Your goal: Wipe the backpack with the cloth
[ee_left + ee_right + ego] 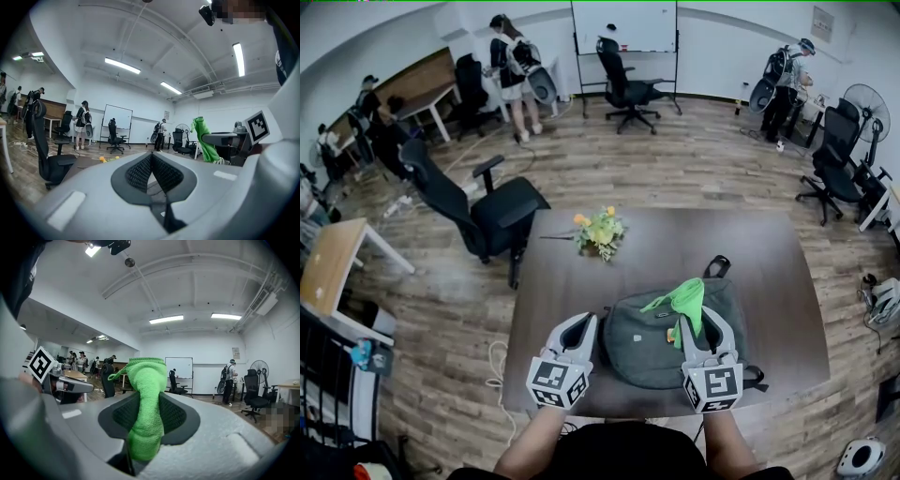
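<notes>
Green cloth, just one, clamped in right tool over one backpack.

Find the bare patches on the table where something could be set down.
Bare: the far right of the table, beyond the backpack and right of the flowers; the left strip between flowers and left gripper. Crowded: the near edge, with backpack, cloth, right gripper.

A dark table has a bunch of yellow flowers on its far left part. A black office chair stands just beside the table's left edge. A whiteboard and a standing fan are well beyond its far side.
</notes>
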A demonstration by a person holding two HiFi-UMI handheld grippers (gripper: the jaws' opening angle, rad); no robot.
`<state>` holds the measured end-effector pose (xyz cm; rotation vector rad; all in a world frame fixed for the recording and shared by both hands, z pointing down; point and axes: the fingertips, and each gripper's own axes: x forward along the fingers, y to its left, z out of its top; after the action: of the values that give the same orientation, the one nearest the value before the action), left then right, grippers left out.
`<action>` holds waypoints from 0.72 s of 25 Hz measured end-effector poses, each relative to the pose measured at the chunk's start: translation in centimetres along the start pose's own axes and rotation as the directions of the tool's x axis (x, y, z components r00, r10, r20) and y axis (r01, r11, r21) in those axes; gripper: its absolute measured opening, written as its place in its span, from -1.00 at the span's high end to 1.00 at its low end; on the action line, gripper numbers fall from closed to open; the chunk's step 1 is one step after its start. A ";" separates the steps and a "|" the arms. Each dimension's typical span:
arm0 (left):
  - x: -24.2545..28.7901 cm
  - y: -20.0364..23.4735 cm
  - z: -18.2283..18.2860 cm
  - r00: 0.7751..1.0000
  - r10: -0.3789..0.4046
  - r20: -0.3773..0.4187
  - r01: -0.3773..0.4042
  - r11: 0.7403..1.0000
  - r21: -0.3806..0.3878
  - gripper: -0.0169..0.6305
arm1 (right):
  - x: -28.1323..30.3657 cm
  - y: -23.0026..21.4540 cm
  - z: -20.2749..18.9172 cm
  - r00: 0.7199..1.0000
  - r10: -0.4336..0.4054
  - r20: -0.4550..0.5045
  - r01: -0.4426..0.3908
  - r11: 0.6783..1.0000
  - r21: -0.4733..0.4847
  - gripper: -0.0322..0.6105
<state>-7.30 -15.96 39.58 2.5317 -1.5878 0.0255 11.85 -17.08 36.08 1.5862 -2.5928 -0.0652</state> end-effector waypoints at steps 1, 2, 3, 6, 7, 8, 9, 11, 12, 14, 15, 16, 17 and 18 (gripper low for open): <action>0.0 -0.2 0.1 1.000 -0.004 0.002 0.004 1.000 0.003 0.89 | 0.0 0.0 0.0 1.000 -0.003 -0.001 0.003 1.000 -0.008 0.54; -0.1 -0.3 0.1 1.000 -0.006 0.004 0.006 1.000 0.005 0.89 | 0.0 0.0 -0.1 1.000 -0.007 -0.004 0.007 1.000 -0.019 0.54; -0.1 -0.4 0.1 1.000 -0.008 0.004 0.008 1.000 0.007 0.89 | 0.0 0.1 -0.2 1.000 -0.010 -0.010 0.010 0.999 -0.030 0.55; -0.2 -0.5 -0.5 1.000 -0.007 -0.009 0.008 1.000 0.017 0.89 | 0.0 0.4 -0.7 1.000 -0.011 -0.025 0.010 0.999 -0.053 0.55; -0.2 -0.4 -0.7 1.000 -0.006 -0.016 0.006 1.000 0.019 0.89 | 0.1 0.5 -0.8 1.000 -0.010 -0.029 0.008 0.998 -0.056 0.55; -0.2 -0.3 -0.9 1.000 -0.004 -0.021 0.004 1.000 0.018 0.89 | 0.1 0.6 -0.9 0.999 -0.008 -0.031 0.006 0.998 -0.058 0.55; -0.2 -0.2 -1.0 1.000 -0.002 -0.023 0.003 1.000 0.015 0.89 | 0.2 0.6 -0.9 0.999 -0.007 -0.034 0.005 0.998 -0.060 0.55; -0.1 -0.2 -1.3 1.000 -0.004 -0.027 0.004 1.000 0.010 0.89 | 0.2 0.5 -1.1 0.999 -0.010 -0.041 0.007 0.998 -0.063 0.55; 0.1 -0.3 -1.3 1.000 -0.007 -0.030 0.008 1.000 0.010 0.89 | 0.2 0.4 -1.1 0.999 -0.012 -0.044 0.010 0.998 -0.064 0.55; 0.2 -0.4 -1.5 0.999 -0.011 -0.035 0.011 1.000 0.012 0.89 | 0.2 0.5 -1.3 0.999 -0.011 -0.049 0.008 0.998 -0.065 0.55; 0.1 -0.4 -1.5 0.999 -0.011 -0.037 0.011 1.000 0.013 0.89 | 0.3 0.6 -1.4 0.999 -0.007 -0.051 0.004 0.998 -0.066 0.55; 0.2 -0.4 -1.6 0.999 -0.012 -0.038 0.012 1.000 0.013 0.89 | 0.3 0.7 -1.5 0.999 -0.004 -0.053 0.001 0.998 -0.066 0.55; 0.2 -0.5 -1.7 0.999 -0.012 -0.039 0.013 1.000 0.013 0.89 | 0.4 0.7 -1.6 0.998 -0.002 -0.055 -0.001 0.998 -0.067 0.55; 0.2 -0.5 -1.7 0.999 -0.013 -0.041 0.013 1.000 0.014 0.89 | 0.4 0.7 -1.7 0.998 -0.001 -0.057 -0.003 0.998 -0.068 0.55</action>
<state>-6.63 -15.72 41.23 2.5354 -1.5613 0.0865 11.22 -17.06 37.87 1.5407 -2.5211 -0.1053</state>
